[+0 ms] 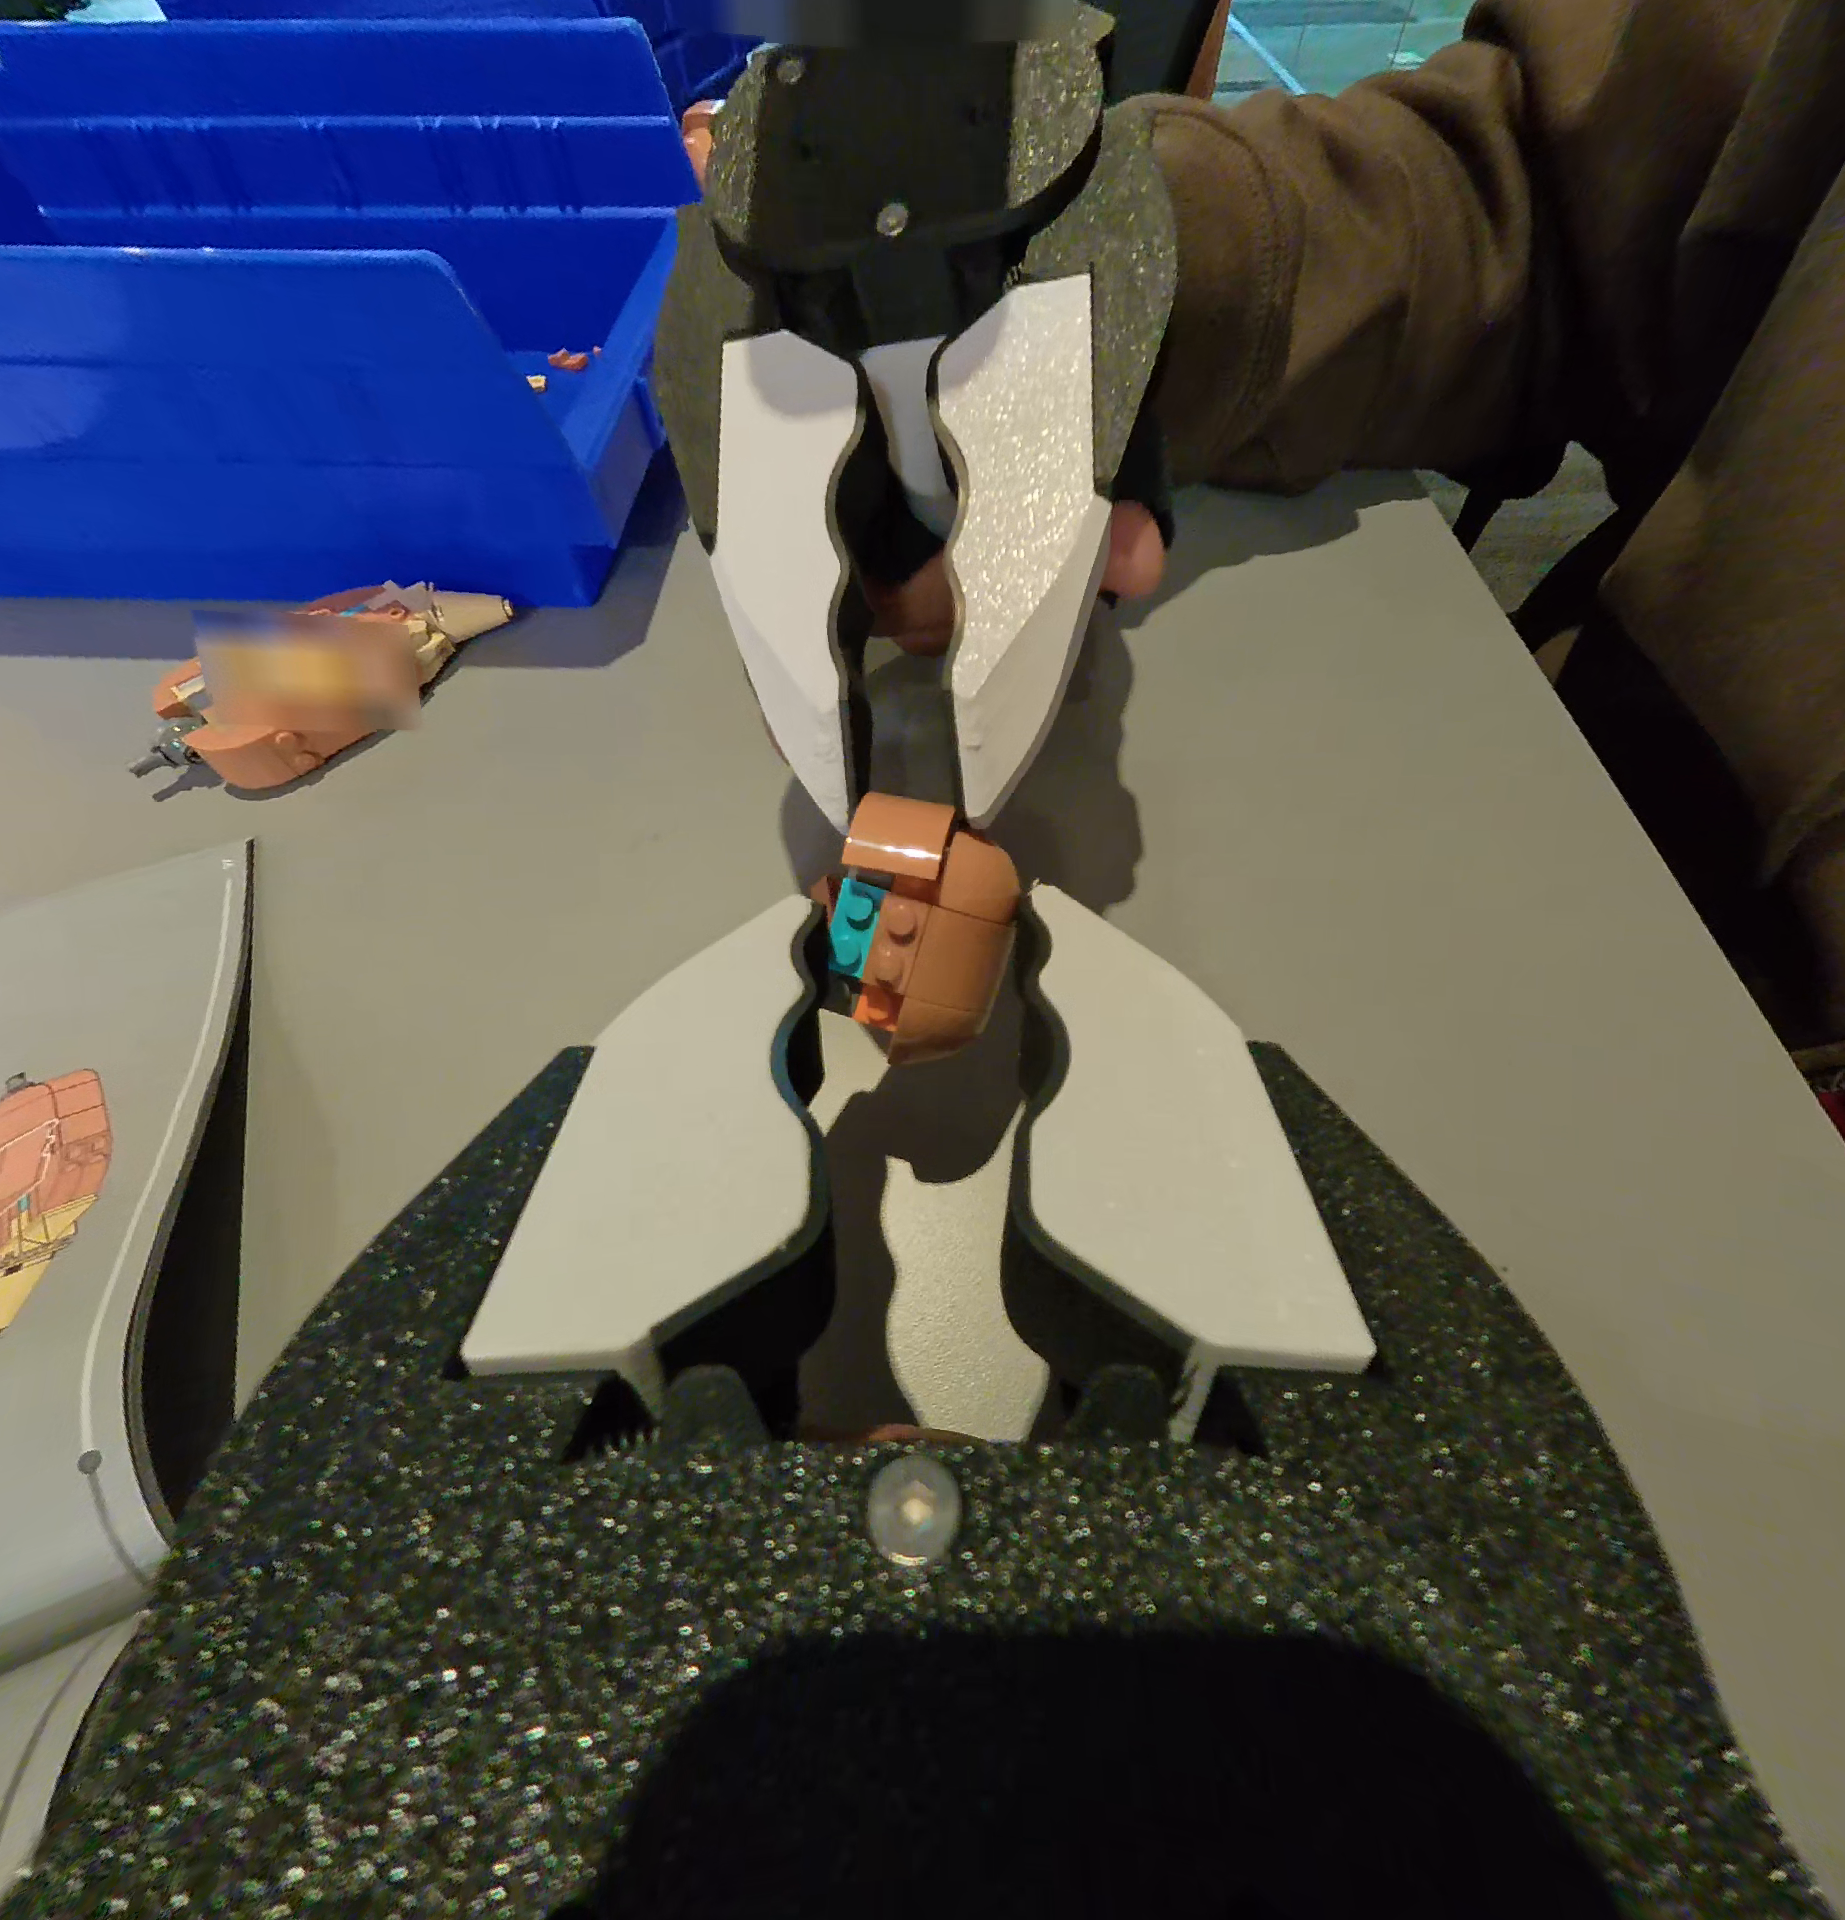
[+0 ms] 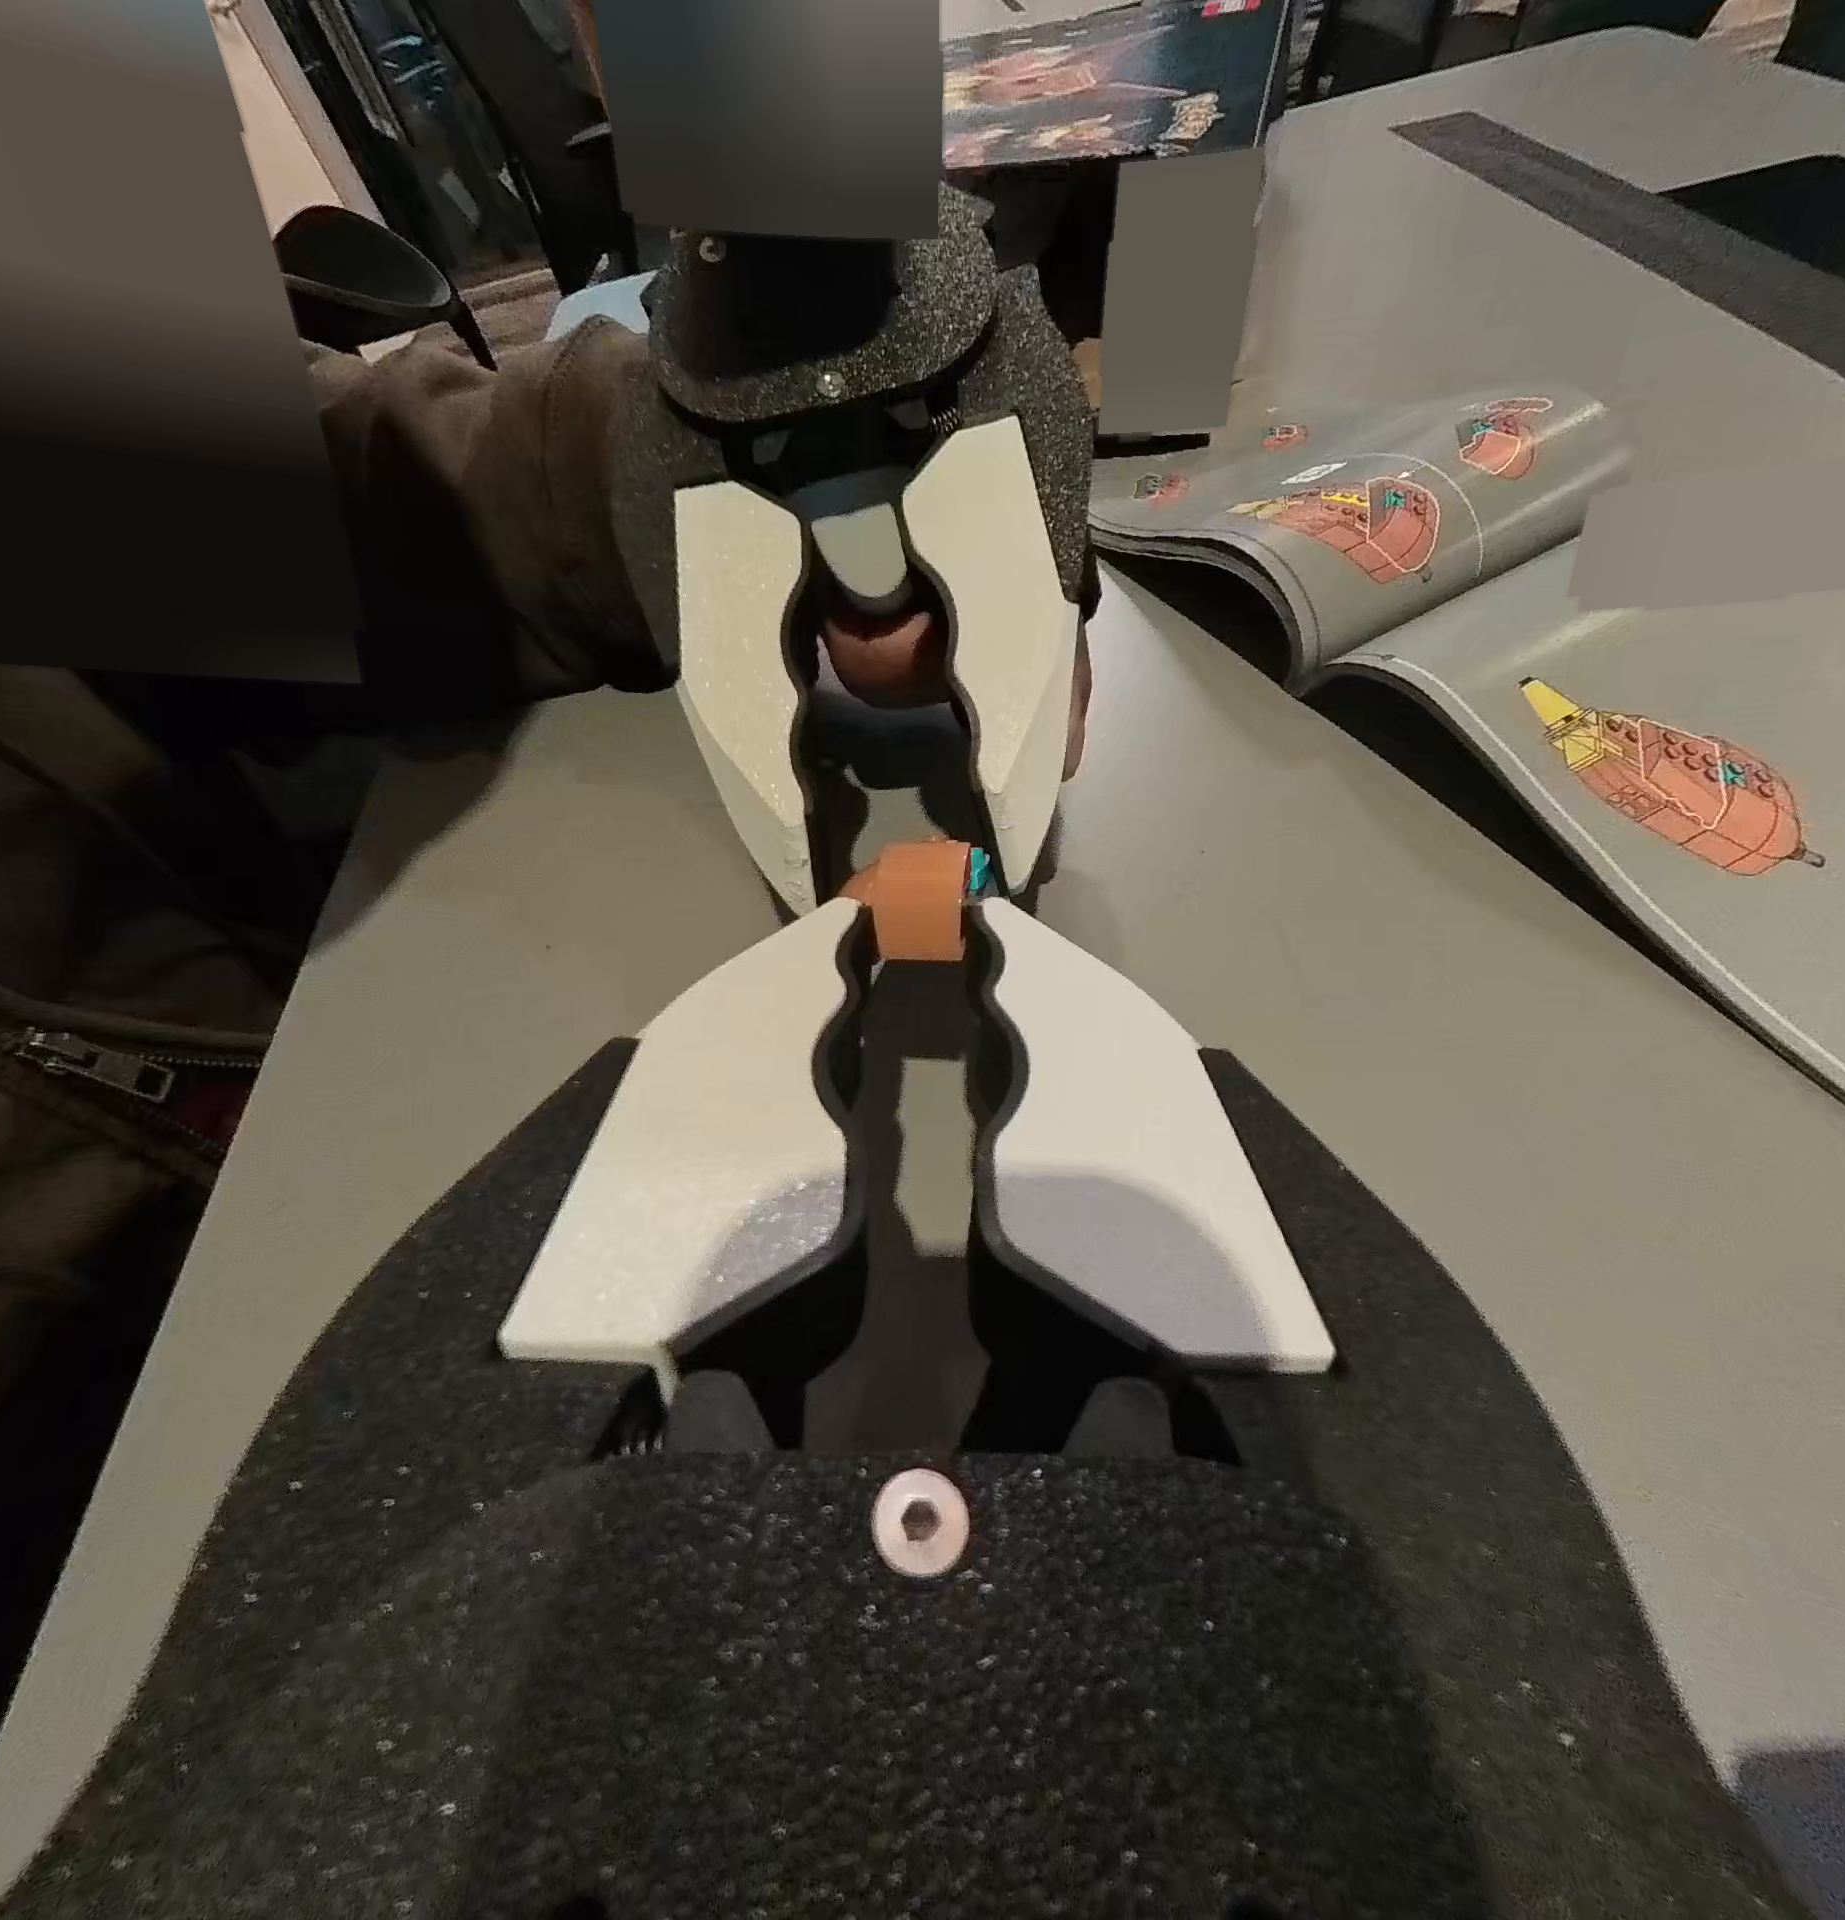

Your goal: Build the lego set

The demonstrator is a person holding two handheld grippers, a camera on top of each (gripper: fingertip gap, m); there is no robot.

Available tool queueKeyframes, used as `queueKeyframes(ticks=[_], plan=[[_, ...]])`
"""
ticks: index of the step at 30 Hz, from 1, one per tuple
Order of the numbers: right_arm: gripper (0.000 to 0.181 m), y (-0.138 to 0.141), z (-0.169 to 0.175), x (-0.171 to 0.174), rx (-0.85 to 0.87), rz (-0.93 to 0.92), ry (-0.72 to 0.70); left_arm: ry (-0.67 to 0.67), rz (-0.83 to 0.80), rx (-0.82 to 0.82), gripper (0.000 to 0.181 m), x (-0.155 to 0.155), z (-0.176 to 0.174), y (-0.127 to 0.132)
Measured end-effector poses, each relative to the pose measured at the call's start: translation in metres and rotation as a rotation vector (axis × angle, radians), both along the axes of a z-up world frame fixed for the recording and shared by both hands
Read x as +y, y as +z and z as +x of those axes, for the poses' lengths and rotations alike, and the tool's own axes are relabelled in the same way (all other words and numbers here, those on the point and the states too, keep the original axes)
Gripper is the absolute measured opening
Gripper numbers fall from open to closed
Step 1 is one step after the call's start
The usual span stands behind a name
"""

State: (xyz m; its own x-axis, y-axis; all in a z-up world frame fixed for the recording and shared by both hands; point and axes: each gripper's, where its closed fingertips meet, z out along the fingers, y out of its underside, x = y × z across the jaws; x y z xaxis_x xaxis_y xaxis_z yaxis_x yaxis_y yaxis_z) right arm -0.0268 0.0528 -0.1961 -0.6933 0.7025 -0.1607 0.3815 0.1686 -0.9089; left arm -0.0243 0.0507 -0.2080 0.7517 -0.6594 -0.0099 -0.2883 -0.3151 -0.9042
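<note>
Left gripper (image 1: pixel 923 914): its two white fingers are closed around the brown block cluster (image 1: pixel 923 951), one finger on each side. It shows also in the right wrist view (image 2: pixel 902 862), at the far side, pointing toward the camera.
Right gripper (image 2: pixel 918 925): its fingertips pinch a curved brown piece (image 2: pixel 916 904) between them. In the left wrist view it comes from the far side (image 1: pixel 902 810), and its tips meet the top of the cluster.
Brown block cluster: a small rounded assembly, brown outside, with teal and orange bricks on its left face. It is held above the grey table (image 1: pixel 1313 935), between the two grippers, which face each other tip to tip.
Curved brown piece: it sits at the top far edge of the cluster and touches it; whether it is fully pressed on, I cannot tell.
Half-built model (image 1: pixel 305 696): it lies on the table at the far left, just in front of the blue bins (image 1: pixel 274 416); a part of it is blurred.
Blue bins: at the far left of the table; a few small pieces lie in the nearest one.
Instruction booklet (image 2: pixel 1520 644): open on the table, right of the grippers in the right wrist view, with drawings of an orange-brown model. In the left wrist view its page (image 1: pixel 87 1195) is at the near left.
Person: brown sleeves (image 1: pixel 1469 260) behind the grippers.
</note>
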Motion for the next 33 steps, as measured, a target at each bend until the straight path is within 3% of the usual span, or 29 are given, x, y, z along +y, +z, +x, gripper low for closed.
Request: queueKeyframes(ticks=[33], plan=[[0.019, 0.0042, 0.0039, -0.0037, -0.008, -0.072, 0.047, -0.027, 0.002, -0.038, 0.034, -0.0009, 0.0048, 0.0012]])
